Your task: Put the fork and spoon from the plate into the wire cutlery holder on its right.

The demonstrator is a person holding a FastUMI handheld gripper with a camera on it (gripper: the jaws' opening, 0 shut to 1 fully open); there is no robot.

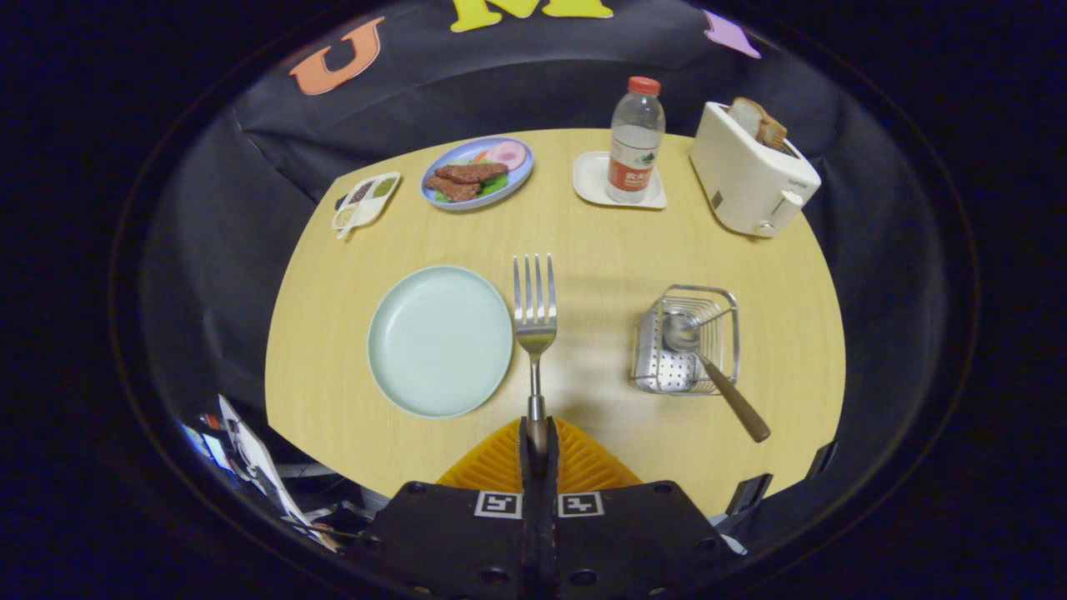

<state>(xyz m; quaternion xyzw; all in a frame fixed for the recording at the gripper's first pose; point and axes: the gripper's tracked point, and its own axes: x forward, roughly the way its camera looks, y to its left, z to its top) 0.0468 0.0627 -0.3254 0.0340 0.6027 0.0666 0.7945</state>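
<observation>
Fork sits pinched in my tongs, both fingers pressed together on its handle, the tines pointing straight ahead and away from me. It hangs above the tabletop, over the strip of bare wood between the plate and the wire cutlery holder. That pale green plate lies just left of the fork and has nothing on it. To the right of the fork, well apart from it, the holder stands with the spoon already in it: the bowl rests inside the basket, and the brown handle leans out over the near rim toward me and to the right.

Beyond these, at the far side of the tabletop, a blue plate carries slices of meat, some green leaves and a pink slice. Left of it is a small white divided dish with seasonings. A clear bottle with a red cap stands upright on a white square coaster, and to its right a white toaster holds bread in its slot.
</observation>
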